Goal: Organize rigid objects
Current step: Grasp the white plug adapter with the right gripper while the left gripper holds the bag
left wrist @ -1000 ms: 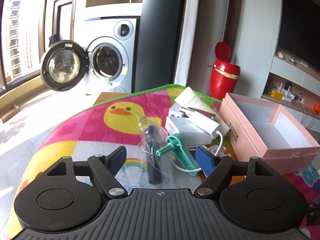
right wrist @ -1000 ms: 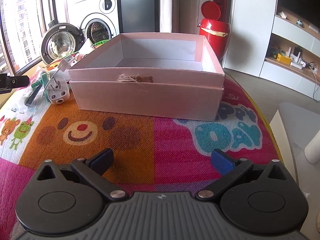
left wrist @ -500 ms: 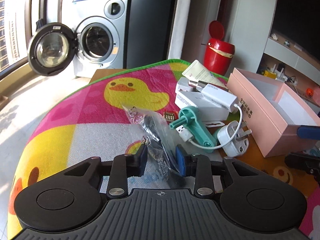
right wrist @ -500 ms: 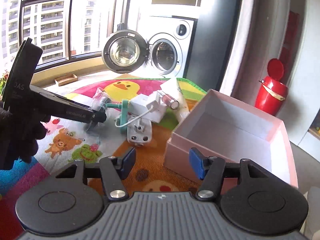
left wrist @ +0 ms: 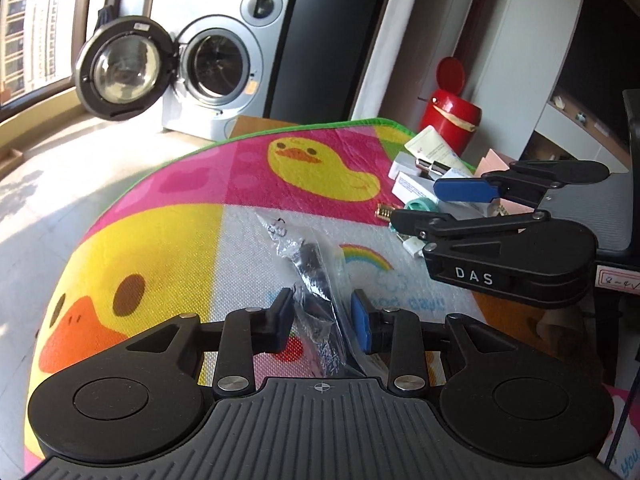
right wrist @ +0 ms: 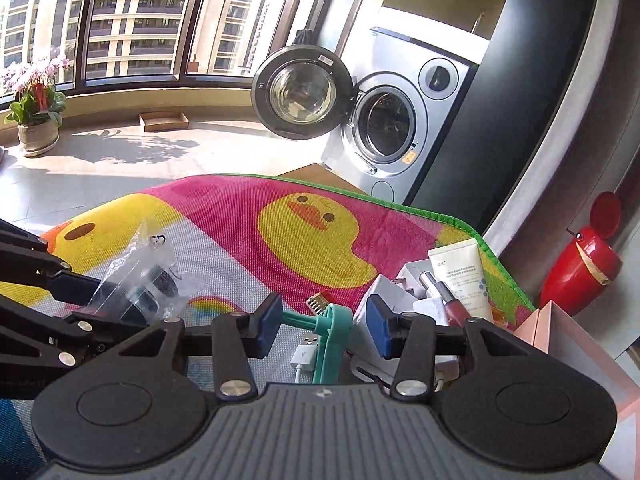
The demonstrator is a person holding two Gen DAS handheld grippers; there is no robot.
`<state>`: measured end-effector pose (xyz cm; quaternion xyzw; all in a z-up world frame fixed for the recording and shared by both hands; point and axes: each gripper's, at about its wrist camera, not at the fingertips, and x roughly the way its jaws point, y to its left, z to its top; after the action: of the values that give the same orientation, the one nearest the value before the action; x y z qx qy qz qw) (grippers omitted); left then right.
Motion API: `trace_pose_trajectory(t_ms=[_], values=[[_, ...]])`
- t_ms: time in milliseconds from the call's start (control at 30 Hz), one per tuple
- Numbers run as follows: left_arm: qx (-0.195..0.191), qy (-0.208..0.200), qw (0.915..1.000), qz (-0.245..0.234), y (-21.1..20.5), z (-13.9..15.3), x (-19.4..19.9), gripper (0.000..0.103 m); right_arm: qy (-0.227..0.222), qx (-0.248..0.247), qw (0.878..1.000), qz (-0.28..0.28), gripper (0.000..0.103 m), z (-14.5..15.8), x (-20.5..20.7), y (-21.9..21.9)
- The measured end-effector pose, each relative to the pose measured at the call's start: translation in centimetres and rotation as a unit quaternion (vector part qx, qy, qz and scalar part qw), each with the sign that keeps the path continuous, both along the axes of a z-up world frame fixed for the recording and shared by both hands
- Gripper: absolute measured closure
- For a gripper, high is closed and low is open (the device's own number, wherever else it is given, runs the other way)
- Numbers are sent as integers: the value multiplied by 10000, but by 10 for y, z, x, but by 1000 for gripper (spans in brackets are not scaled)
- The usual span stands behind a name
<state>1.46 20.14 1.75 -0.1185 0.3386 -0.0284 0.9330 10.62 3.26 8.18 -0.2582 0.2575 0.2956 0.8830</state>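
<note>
Both wrist views close and low over the duck mat (left wrist: pixel 168 240), angled down, facing the washing machine (right wrist: pixel 400 120), right view nearer the pink box (right wrist: pixel 560 332), both sharing the bagged black part (left wrist: pixel 316 276)

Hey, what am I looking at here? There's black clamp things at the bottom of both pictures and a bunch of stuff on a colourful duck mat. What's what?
Those clamps are two hand-held grippers, each carrying its own camera that looks along its fingers. One picture comes from the left gripper, the other from the right gripper. On the duck mat lie small household items beside a pink box. The left gripper is shut on a clear plastic bag holding something dark. The right gripper's jaws are closing around a teal plastic tool, not yet pressing it. White boxes and a cream tube lie behind.
</note>
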Motion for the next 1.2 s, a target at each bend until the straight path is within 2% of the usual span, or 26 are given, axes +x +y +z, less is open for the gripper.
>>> trace_pose_trajectory(t_ms=[33, 133, 167, 233, 267, 367, 433, 467, 533, 600, 633, 733, 767, 833, 900, 1100, 1200], values=[[-62, -6, 10000, 34, 1, 0, 2, 68, -136, -98, 9999, 37, 52, -4, -3, 3], [-137, -32, 9999, 49, 2, -2, 8, 68, -604, -438, 9971, 135, 51, -17, -15, 11], [-124, -51, 9999, 37, 2, -3, 8, 68, -685, -465, 9965, 152, 55, -17, -19, 12], [-29, -77, 10000, -24, 0, -3, 8, 68, -782, -506, 9956, 131, 91, -13, -24, 9], [40, -97, 9999, -63, -2, -5, 6, 68, -654, -426, 9968, 160, 95, -5, -25, 4], [-62, -127, 9999, 8, -1, -6, 3, 68, -599, -125, 9980, 149, 95, 19, -28, -10], [3, -136, 9999, -7, -4, -6, 1, 68, -281, 33, 9994, 199, 95, 32, -26, -20], [141, -141, 9998, -60, -8, -6, -1, 68, -121, 121, 9996, 203, 93, 35, -26, -24], [394, -162, 9991, -85, -16, -5, -4, 68, 170, 191, 9995, 191, 78, 32, -25, -31], [705, -171, 9973, -91, -28, -5, -10, 68, 34, 15, 9999, 144, 71, 22, -31, -34], [767, -162, 9968, -128, -31, -4, -13, 69, -7, -72, 9999, 107, 71, 17, -34, -36], [423, -215, 9986, -246, -29, -6, -22, 72, 238, 170, 9995, 140, 69, 15, -46, -58], [155, -221, 9992, -299, -25, -7, -23, 75, 223, 221, 9994, 143, 66, 16, -50, -64], [-294, -227, 9990, -263, -19, -10, -22, 77, -43, 124, 9999, 22, 43, 18, -58, -74], [-447, -240, 9985, -192, -17, -12, -19, 78, -297, -35, 9995, -74, 36, 17, -59, -77], [-464, -276, 9984, -148, -19, -13, -19, 78, -159, -117, 9997, -129, 34, 11, -31, -62], [-550, -283, 9980, -128, -15, -13, -20, 78, -115, -390, 9992, -62, 34, 5, -15, -47]])
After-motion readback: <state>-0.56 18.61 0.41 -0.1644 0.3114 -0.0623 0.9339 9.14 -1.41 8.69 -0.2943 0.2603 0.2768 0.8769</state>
